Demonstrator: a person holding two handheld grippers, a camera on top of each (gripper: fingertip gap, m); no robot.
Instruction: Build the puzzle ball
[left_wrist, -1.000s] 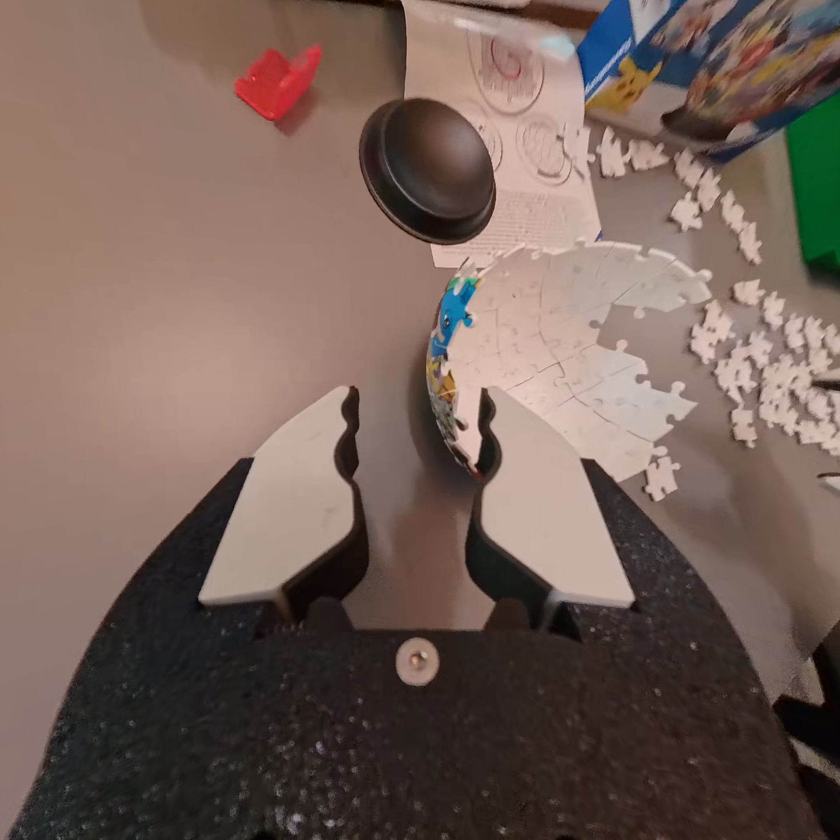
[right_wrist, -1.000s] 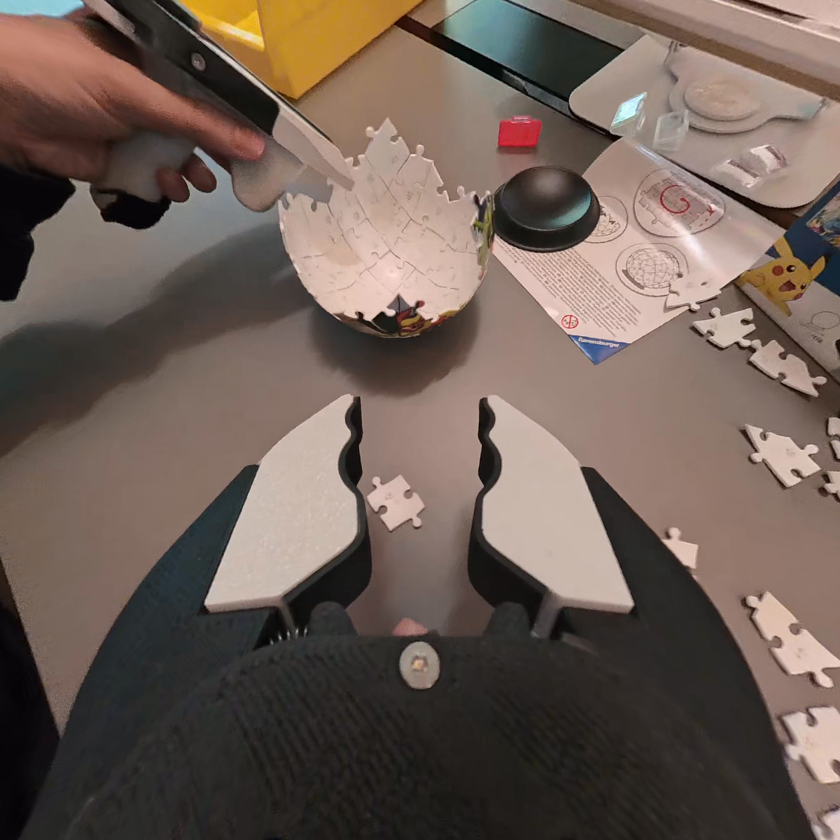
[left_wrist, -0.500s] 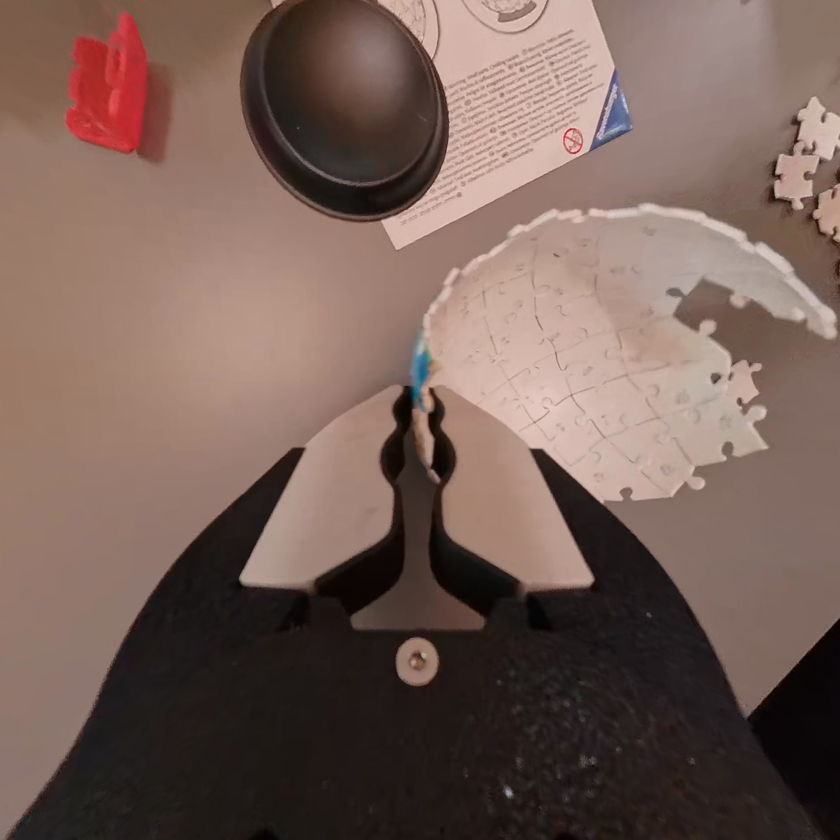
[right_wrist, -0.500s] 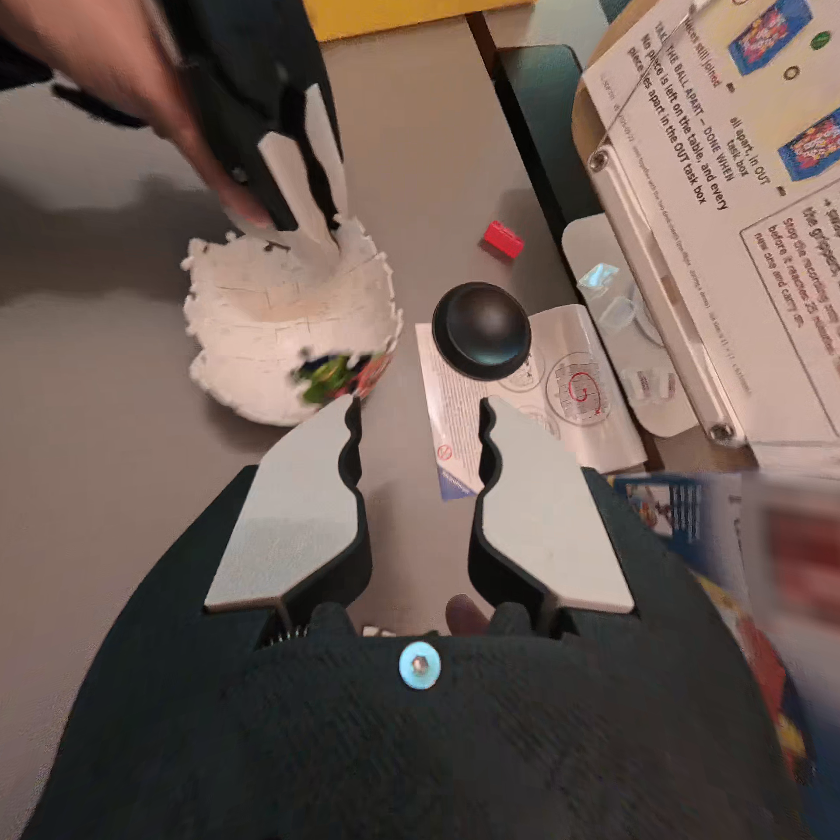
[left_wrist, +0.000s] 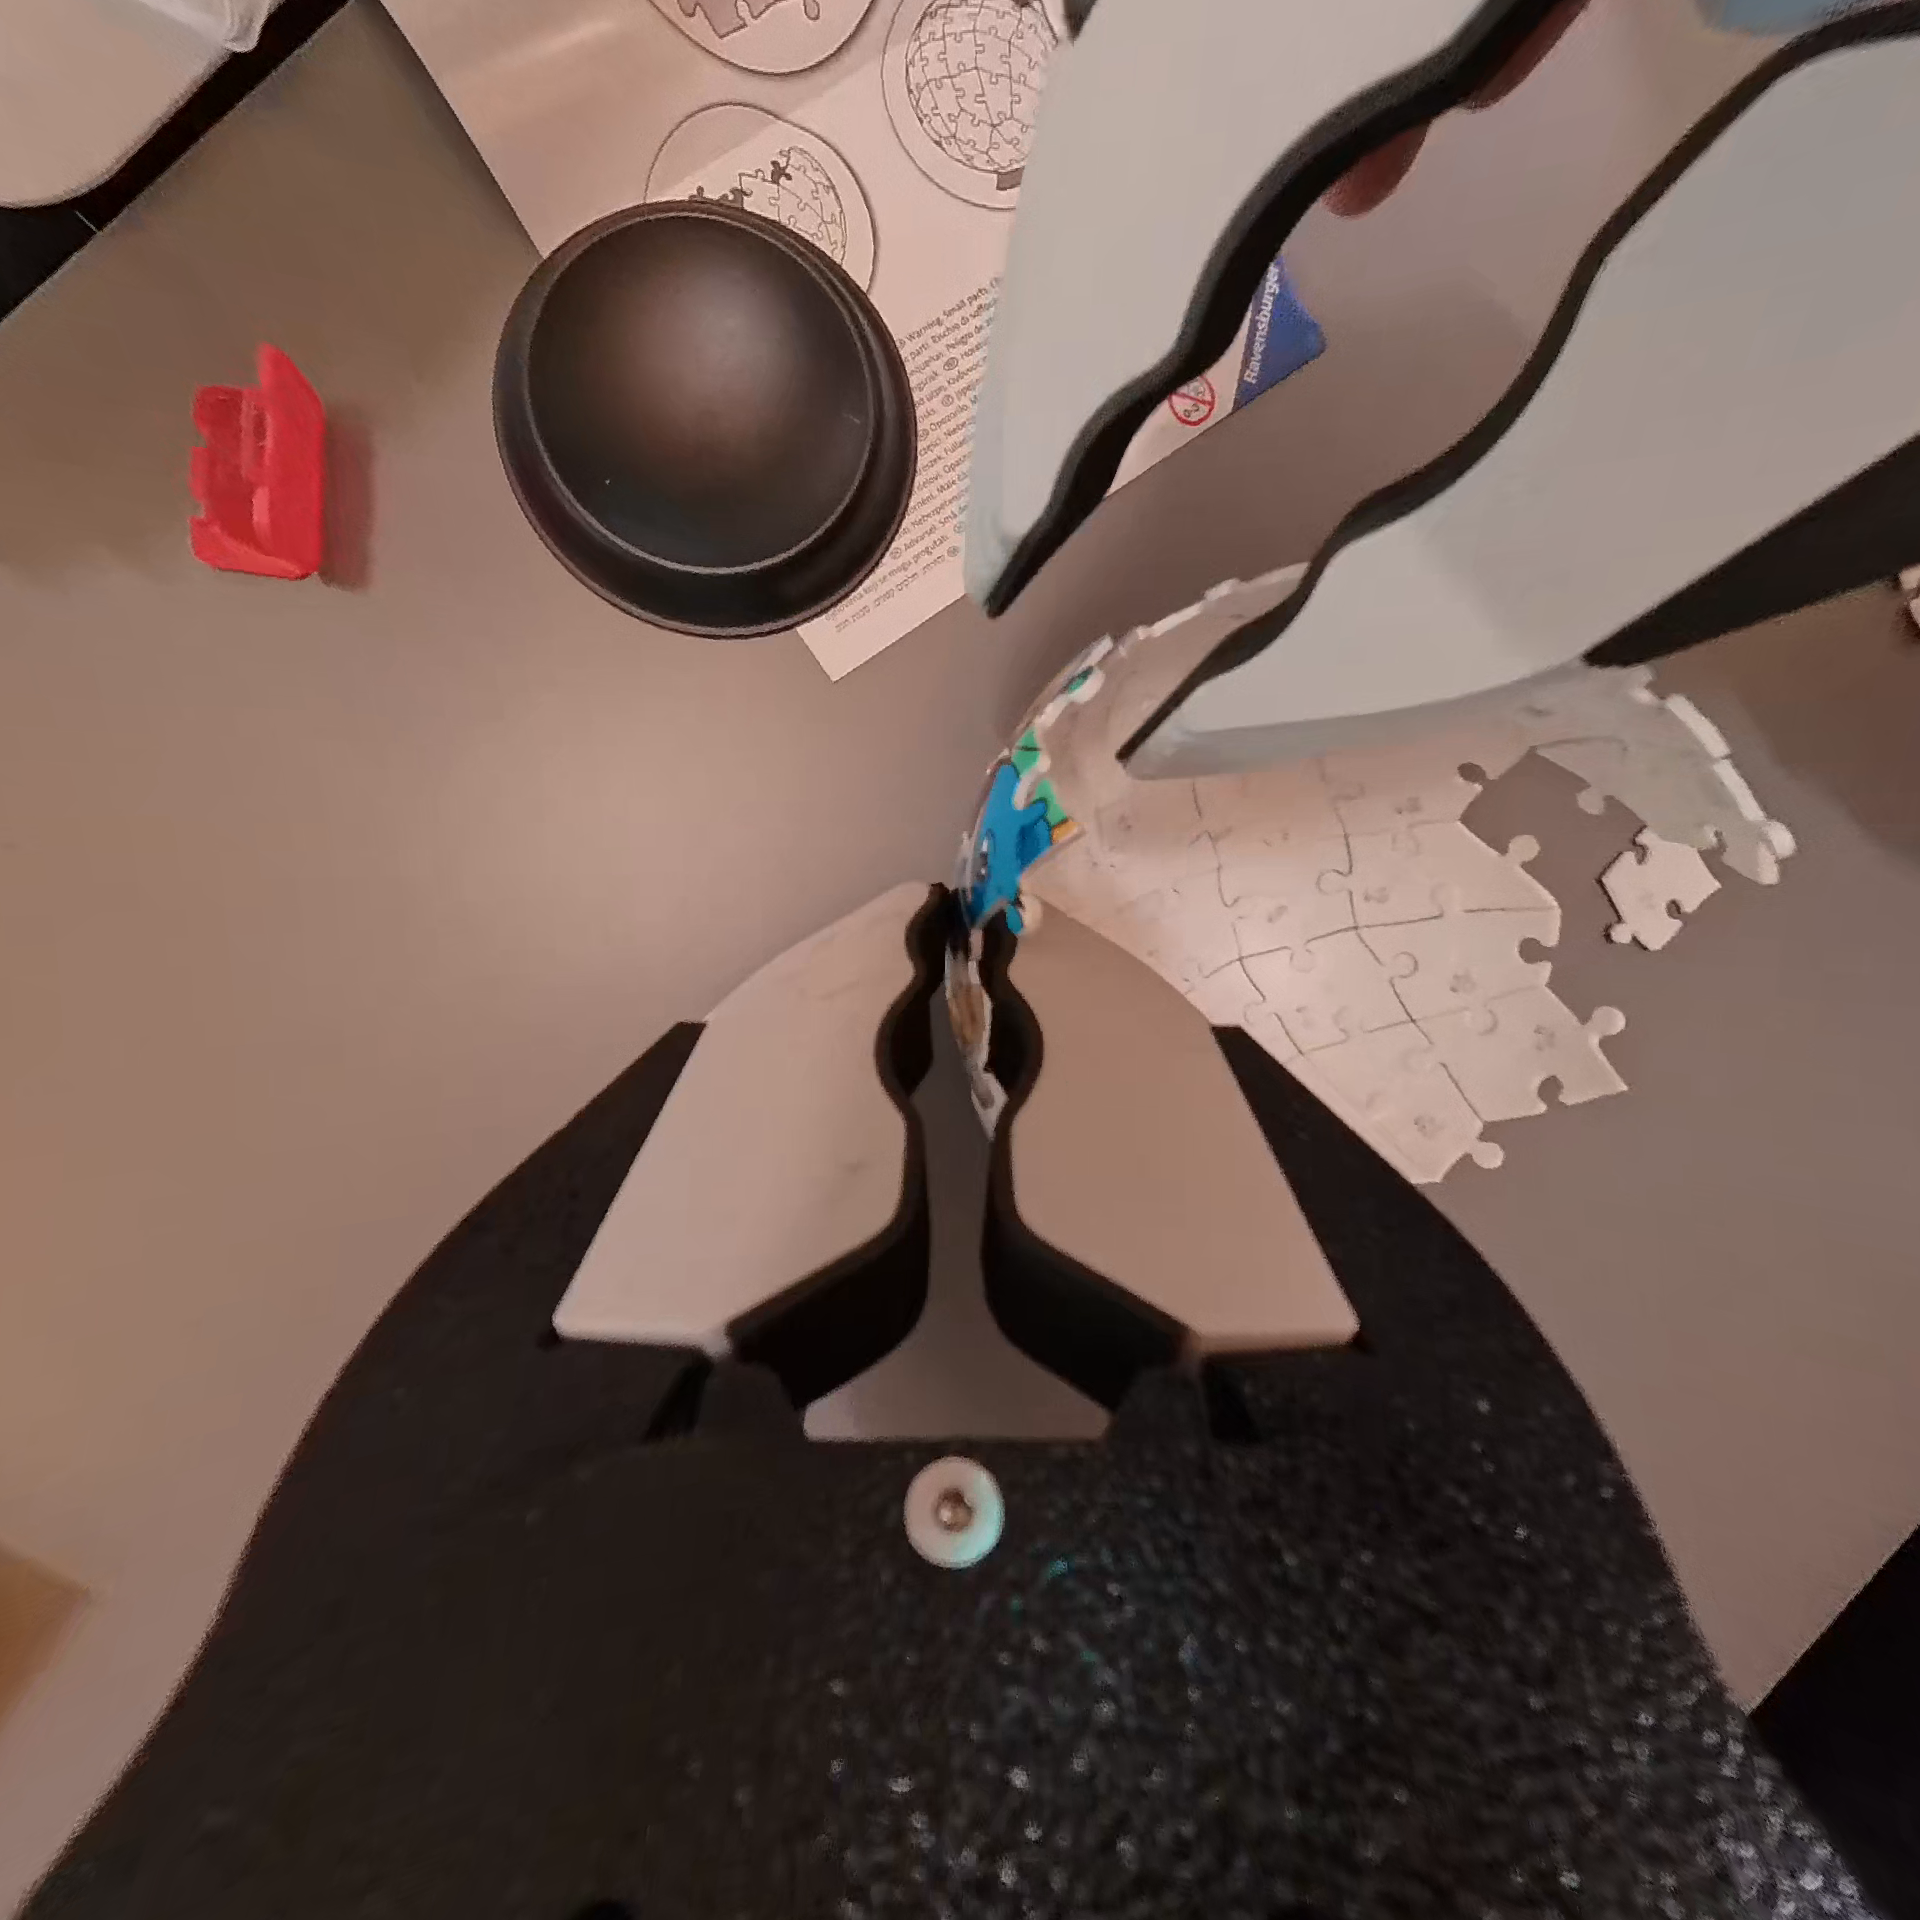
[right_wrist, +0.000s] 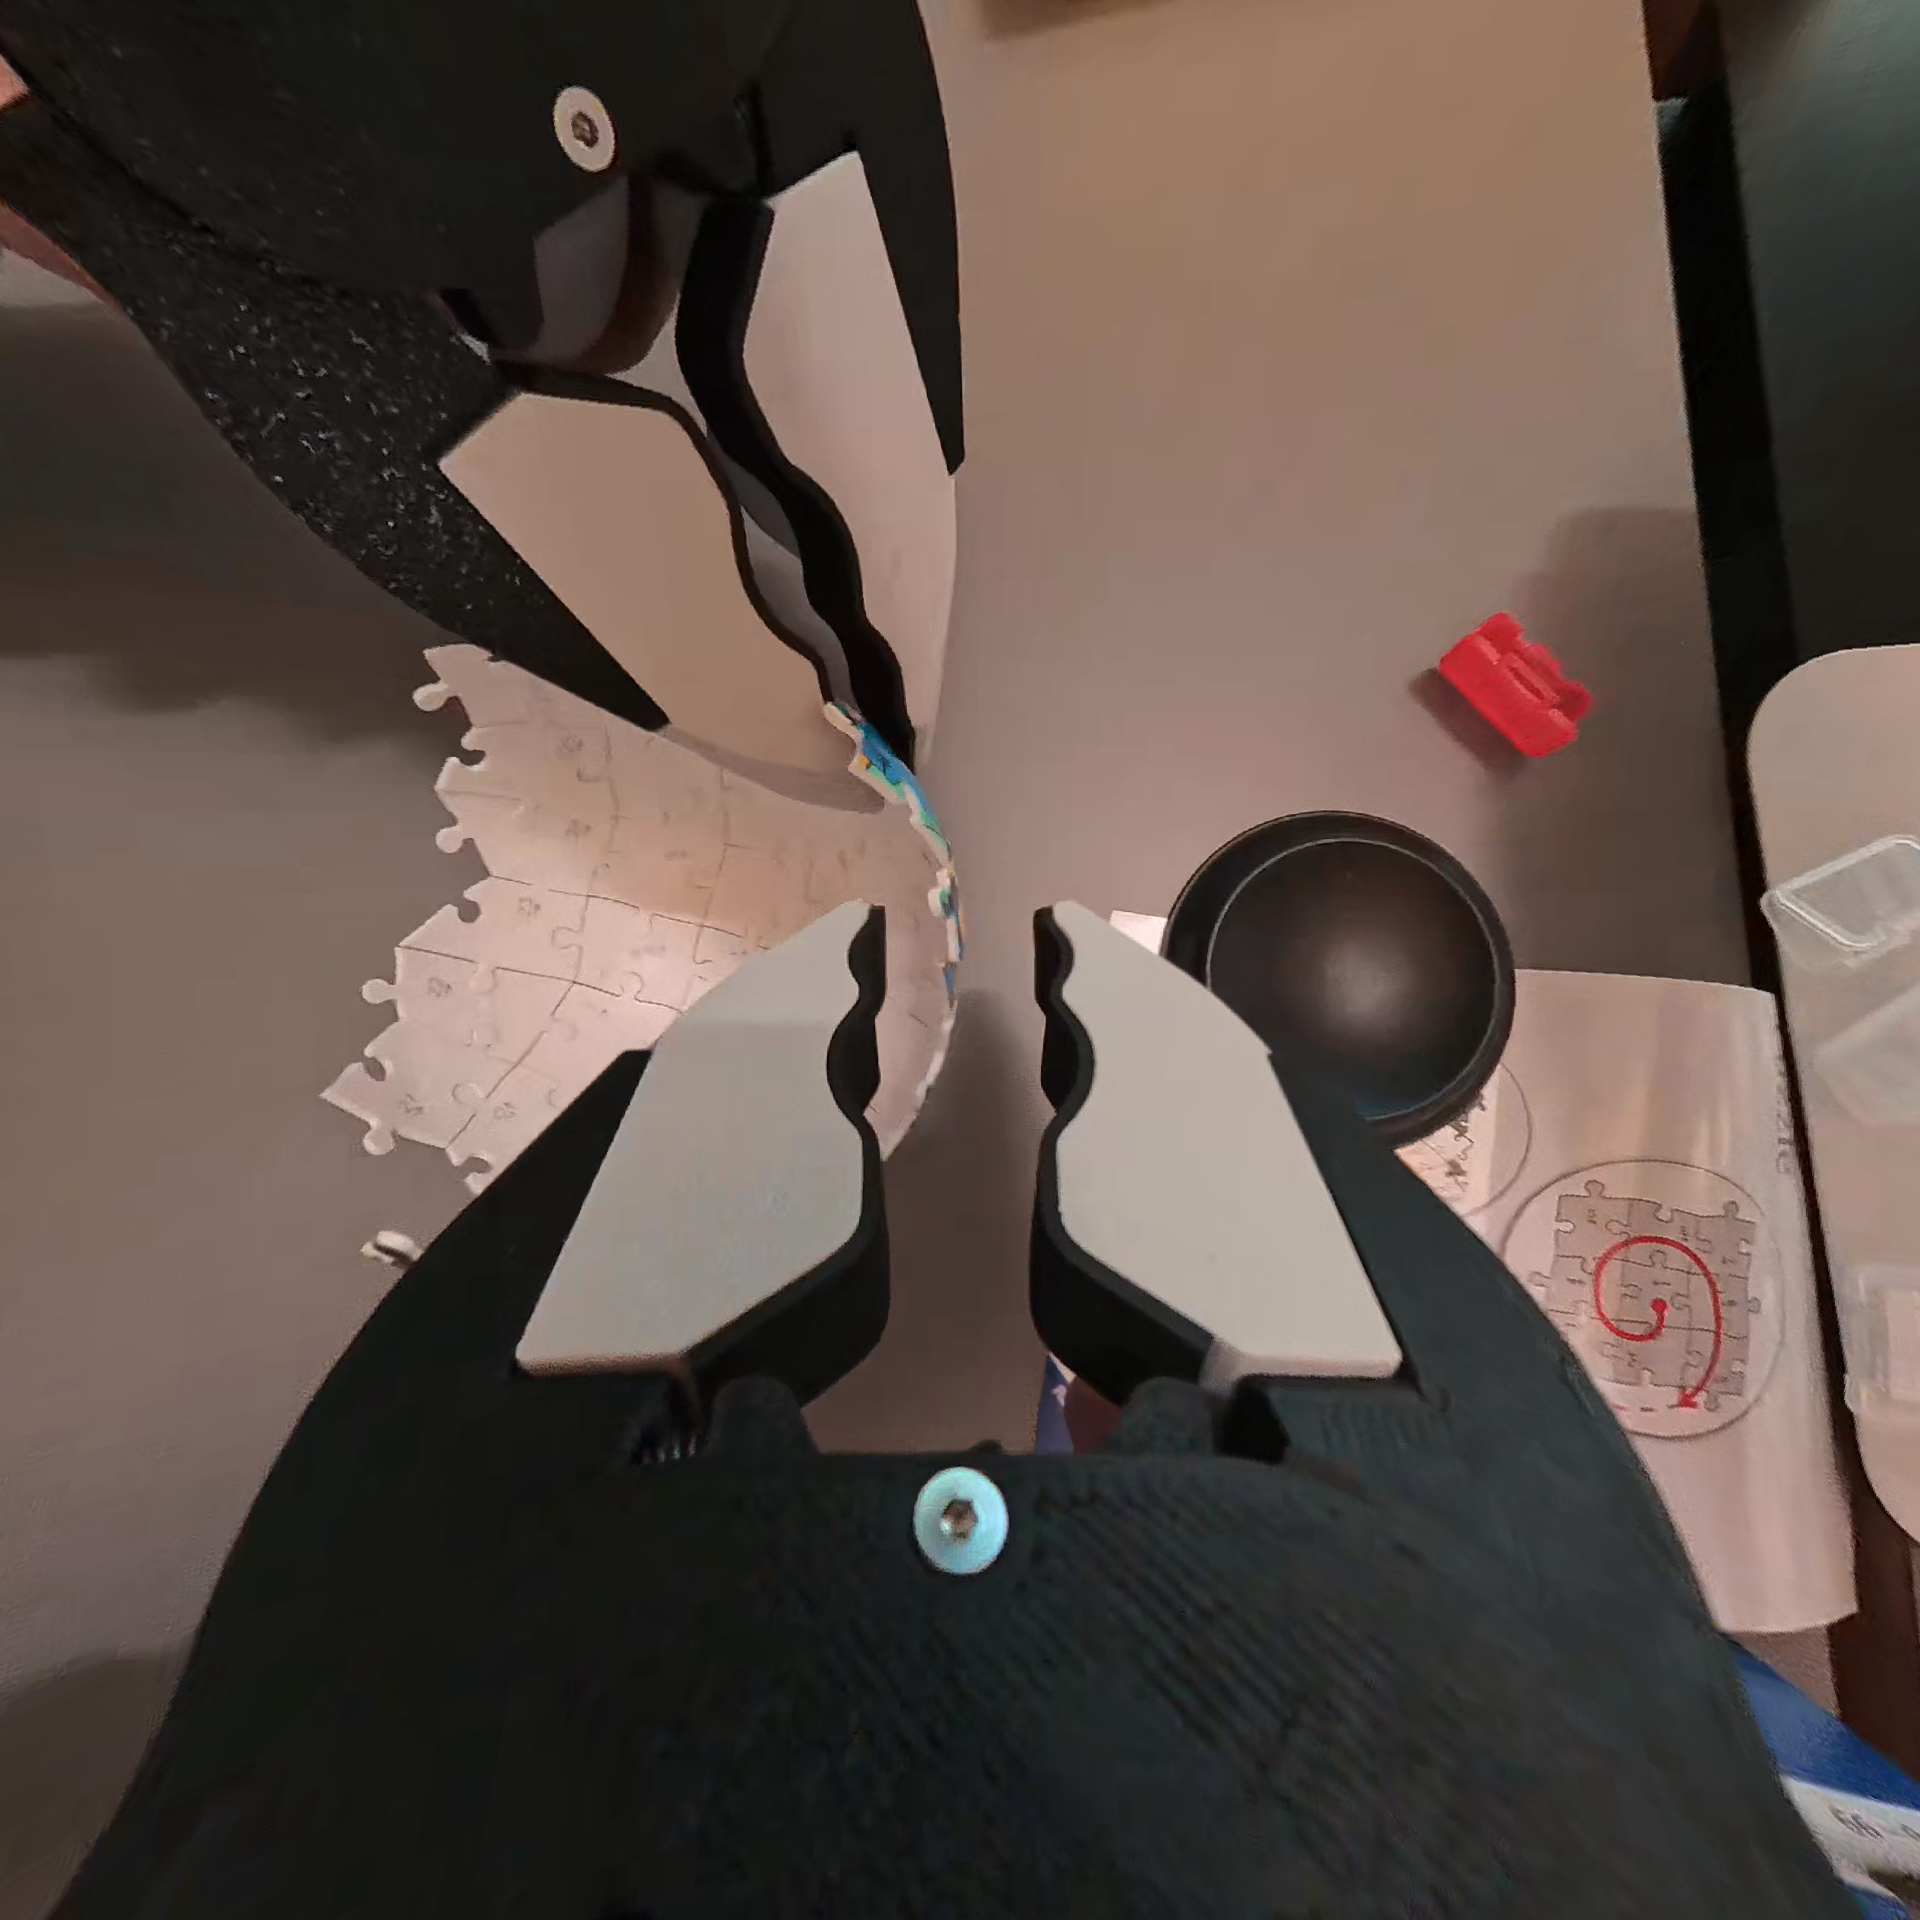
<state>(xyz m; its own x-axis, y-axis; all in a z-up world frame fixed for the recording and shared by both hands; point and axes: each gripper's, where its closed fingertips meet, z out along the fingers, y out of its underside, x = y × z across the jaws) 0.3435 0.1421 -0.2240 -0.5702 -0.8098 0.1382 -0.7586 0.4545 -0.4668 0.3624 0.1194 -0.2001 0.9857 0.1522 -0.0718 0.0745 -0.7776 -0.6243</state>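
Left gripper (left_wrist: 961, 925) clamped on the rim of the half-built puzzle ball shell (left_wrist: 1351, 914), held above the table (left_wrist: 520, 831); right gripper (right_wrist: 956, 935), jaws parted, straddles the same rim. Closing unevenly could buckle the shell, popping interlocked pieces loose.

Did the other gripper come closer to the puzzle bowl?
Yes. The right gripper has come up to the puzzle shell's rim, open around it, beside the black stand.
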